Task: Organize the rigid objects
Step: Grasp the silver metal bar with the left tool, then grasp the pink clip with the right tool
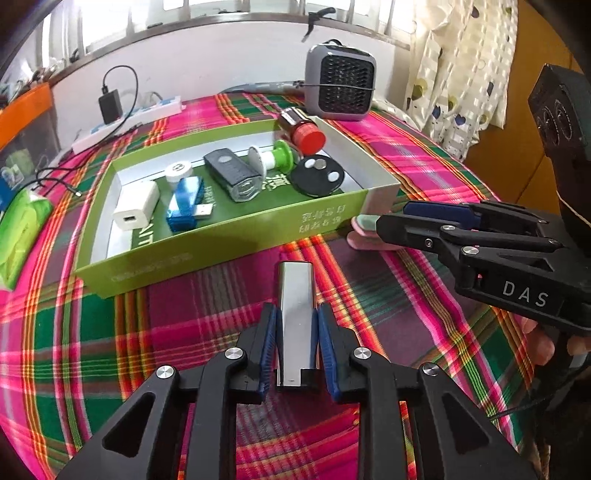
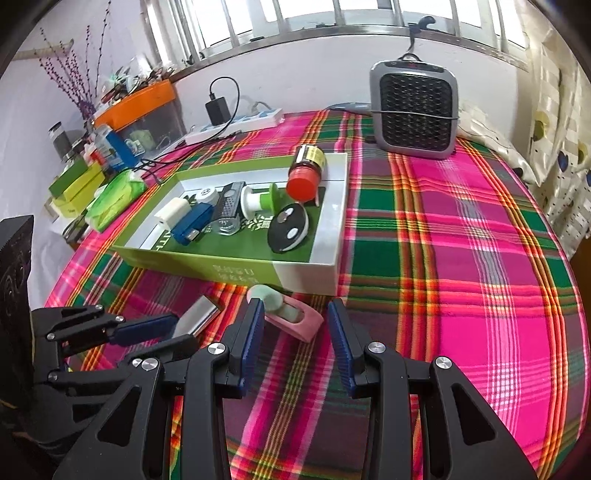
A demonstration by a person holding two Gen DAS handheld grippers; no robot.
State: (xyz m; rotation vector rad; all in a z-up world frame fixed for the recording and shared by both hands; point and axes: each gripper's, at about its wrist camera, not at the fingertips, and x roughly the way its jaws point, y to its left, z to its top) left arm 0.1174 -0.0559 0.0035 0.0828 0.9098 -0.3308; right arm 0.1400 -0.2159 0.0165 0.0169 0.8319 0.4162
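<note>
- Left gripper (image 1: pixel 296 334) clamps the shiny silver metal bar (image 1: pixel 295 295), at 6 o'clock of the green cardboard tray (image 1: pixel 221 236).
- Right gripper (image 2: pixel 295 325), jaws apart, straddles the pink-and-mint gadget (image 2: pixel 291 319).
- Risk: slick metal may slip during lift.

Daylight floods in from the barred window (image 2: pixel 332 22) far beyond the jaws, blowing its panes out to white. The plaid cloth (image 2: pixel 461 258) ahead of the jaws is bright and saturated, with soft shadows just beneath the fingers. Fisheye bending curves the far edges, corners go black, and the metal bar (image 1: pixel 295 314) between the left jaws shows glare
</note>
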